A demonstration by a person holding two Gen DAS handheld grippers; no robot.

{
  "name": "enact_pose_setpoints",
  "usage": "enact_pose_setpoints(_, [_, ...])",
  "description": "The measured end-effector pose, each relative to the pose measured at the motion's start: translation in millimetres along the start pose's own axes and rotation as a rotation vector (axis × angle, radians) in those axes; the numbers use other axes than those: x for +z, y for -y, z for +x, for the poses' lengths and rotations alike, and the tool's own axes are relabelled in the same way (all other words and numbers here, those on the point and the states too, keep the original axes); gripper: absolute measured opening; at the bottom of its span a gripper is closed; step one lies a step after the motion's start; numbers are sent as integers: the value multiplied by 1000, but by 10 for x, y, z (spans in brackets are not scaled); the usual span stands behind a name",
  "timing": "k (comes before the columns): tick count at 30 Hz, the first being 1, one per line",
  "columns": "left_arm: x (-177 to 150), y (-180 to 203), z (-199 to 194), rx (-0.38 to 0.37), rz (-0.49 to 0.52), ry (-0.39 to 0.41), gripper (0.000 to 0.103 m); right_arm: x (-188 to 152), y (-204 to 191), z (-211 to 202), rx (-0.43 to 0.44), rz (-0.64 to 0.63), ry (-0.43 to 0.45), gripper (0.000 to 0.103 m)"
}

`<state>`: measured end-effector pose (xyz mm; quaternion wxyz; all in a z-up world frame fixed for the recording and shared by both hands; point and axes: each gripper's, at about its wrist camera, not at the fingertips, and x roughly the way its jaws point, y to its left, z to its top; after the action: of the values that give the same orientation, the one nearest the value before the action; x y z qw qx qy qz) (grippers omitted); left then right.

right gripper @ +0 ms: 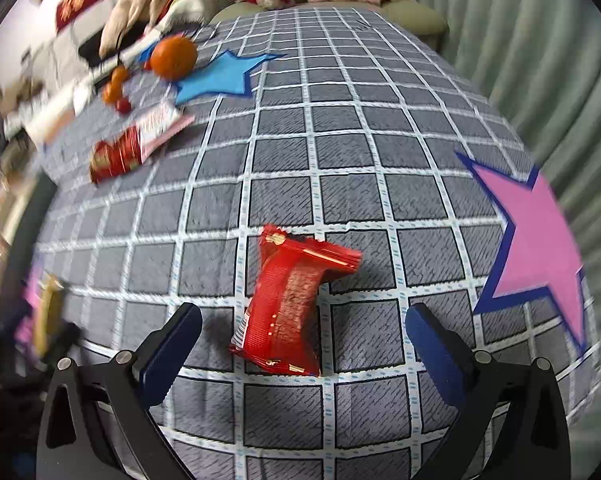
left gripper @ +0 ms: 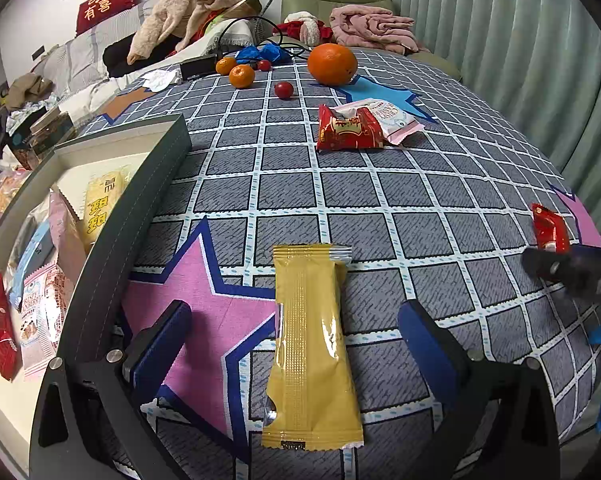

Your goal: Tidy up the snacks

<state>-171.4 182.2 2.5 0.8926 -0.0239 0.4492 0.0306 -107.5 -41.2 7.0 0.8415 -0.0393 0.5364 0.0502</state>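
Note:
A gold snack packet [left gripper: 308, 344] lies flat on the checked cloth between the wide-apart fingers of my left gripper [left gripper: 296, 336], which is open and not touching it. My right gripper [right gripper: 304, 332] is open too, its blue pads either side of a red snack packet [right gripper: 288, 304] on the cloth, clear of it. That same red packet [left gripper: 550, 228] shows at the right edge of the left wrist view, with the right gripper [left gripper: 572, 272] just below it. A red packet [left gripper: 348, 128] and a pink-white packet [left gripper: 388, 116] lie further back. The box [left gripper: 112, 248] at left holds several snacks.
A big orange [left gripper: 332, 64], two small oranges [left gripper: 240, 74] and red cherry tomatoes [left gripper: 283, 90] sit at the far side of the table with a black charger and cables. A person sits on the sofa beyond. The table edge and a curtain [right gripper: 540, 60] run along the right.

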Motion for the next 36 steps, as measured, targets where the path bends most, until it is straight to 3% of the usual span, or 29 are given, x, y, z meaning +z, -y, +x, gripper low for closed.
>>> enact_pose_setpoints(28, [-3, -1, 0, 0, 1, 0, 102, -152, 36, -103, 26, -27, 77, 103])
enact_pose_setpoints(36, [2, 28, -33, -3, 19, -47, 102, -28, 30, -54, 37, -44, -5, 103])
